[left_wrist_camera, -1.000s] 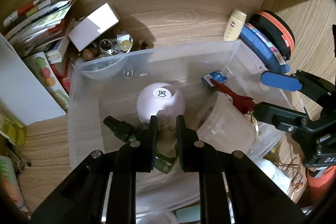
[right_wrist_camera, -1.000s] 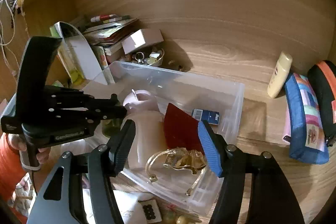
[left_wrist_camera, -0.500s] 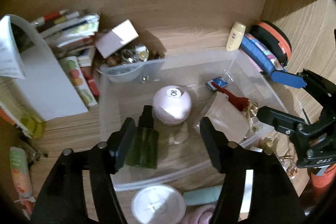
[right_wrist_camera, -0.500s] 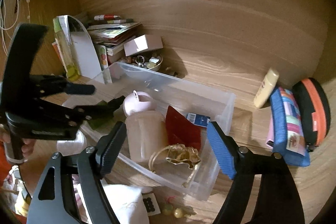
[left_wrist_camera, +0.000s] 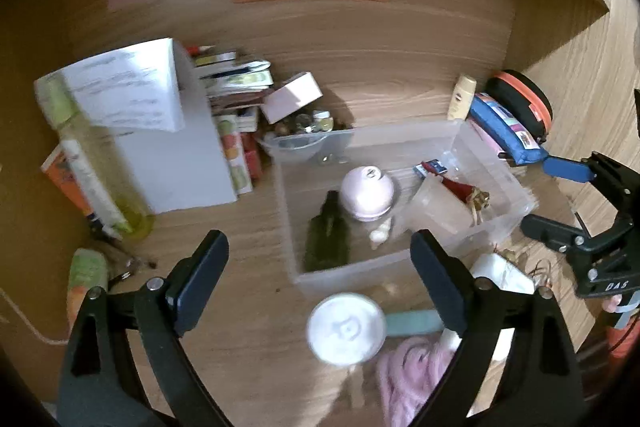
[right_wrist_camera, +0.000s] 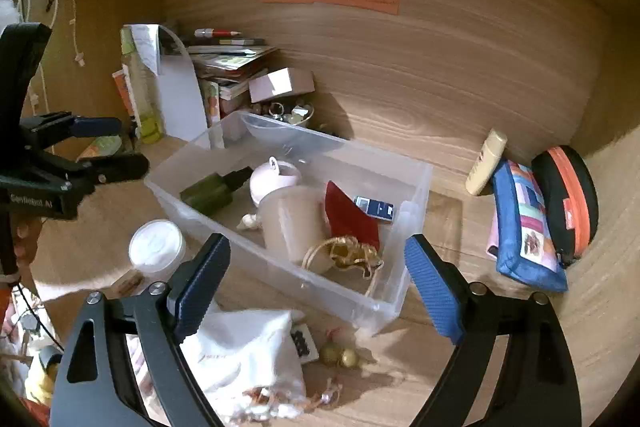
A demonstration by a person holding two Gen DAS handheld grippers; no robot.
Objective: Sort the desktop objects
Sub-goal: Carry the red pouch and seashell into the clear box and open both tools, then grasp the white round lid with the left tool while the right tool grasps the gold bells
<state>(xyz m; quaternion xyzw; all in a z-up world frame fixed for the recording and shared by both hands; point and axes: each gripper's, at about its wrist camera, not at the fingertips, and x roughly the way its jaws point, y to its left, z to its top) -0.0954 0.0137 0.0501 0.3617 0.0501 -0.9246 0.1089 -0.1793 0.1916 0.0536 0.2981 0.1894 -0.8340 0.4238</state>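
A clear plastic bin stands on the wooden desk. In it lie a dark green bottle, a pale pink round jar, a frosted cup, a red pouch, a small blue box and gold trinkets. My left gripper is open and empty, held above the bin's near edge. My right gripper is open and empty, over the bin's near right side.
A white round lid, a white cloth bag and pink yarn lie in front of the bin. Books and a small bowl of trinkets sit behind left. A cream tube, blue pouch and orange-black case lie right.
My left gripper opened, let go of the green bottle in the bin and drew back and up. My right gripper also pulled back from the bin and opened wider.
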